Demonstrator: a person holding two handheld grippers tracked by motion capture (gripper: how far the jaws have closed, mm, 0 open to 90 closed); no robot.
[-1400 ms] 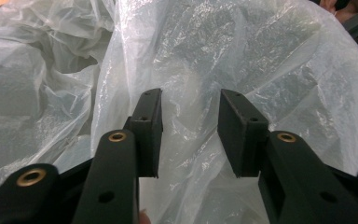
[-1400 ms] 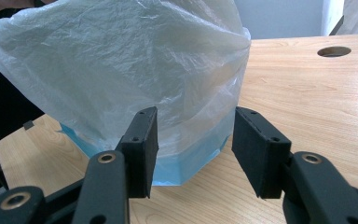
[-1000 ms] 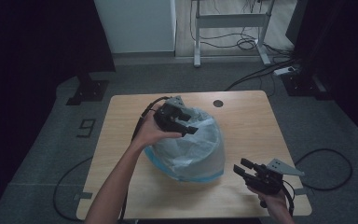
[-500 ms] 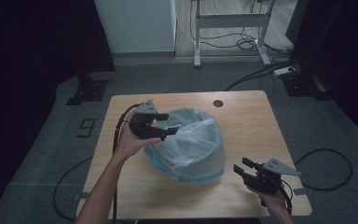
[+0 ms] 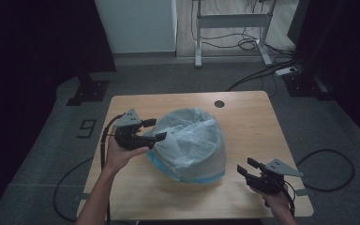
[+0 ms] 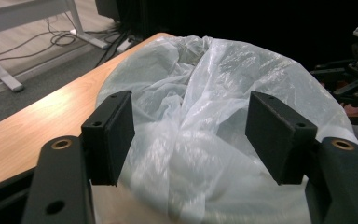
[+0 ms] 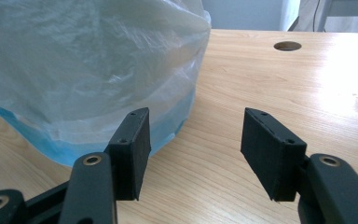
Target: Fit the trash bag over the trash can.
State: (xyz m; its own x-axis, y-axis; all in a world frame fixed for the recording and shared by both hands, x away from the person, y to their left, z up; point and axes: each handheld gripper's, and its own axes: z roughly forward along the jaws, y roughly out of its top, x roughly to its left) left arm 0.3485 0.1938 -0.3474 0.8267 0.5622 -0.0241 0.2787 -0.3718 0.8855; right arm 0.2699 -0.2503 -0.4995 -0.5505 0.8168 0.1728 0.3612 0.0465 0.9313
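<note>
— Two grippers, one bin: list them.
— Item one, blue bin [image 5: 187, 169] lined with a clear plastic bag [image 5: 192, 136], standing mid-table [image 5: 248, 122]; the bag is draped over the rim and bunched into the middle.
— Item two?
— Left gripper [image 5: 155, 130], at the bin's left rim, level, pointing across the bag. Its jaws have just been opening and stand apart; the bag lies ahead of them, pads not pressing on it.
— Item three?
— Right gripper [image 5: 245, 168], low by the table's near right corner, well apart from the bin, aimed at its base. Jaws also just opening, nothing between them.
— Step in hand?
— Judged: fitting the liner, between grasps. Next move likely calls for closing on loose film at the rim and pulling it down the side without tearing.
</note>
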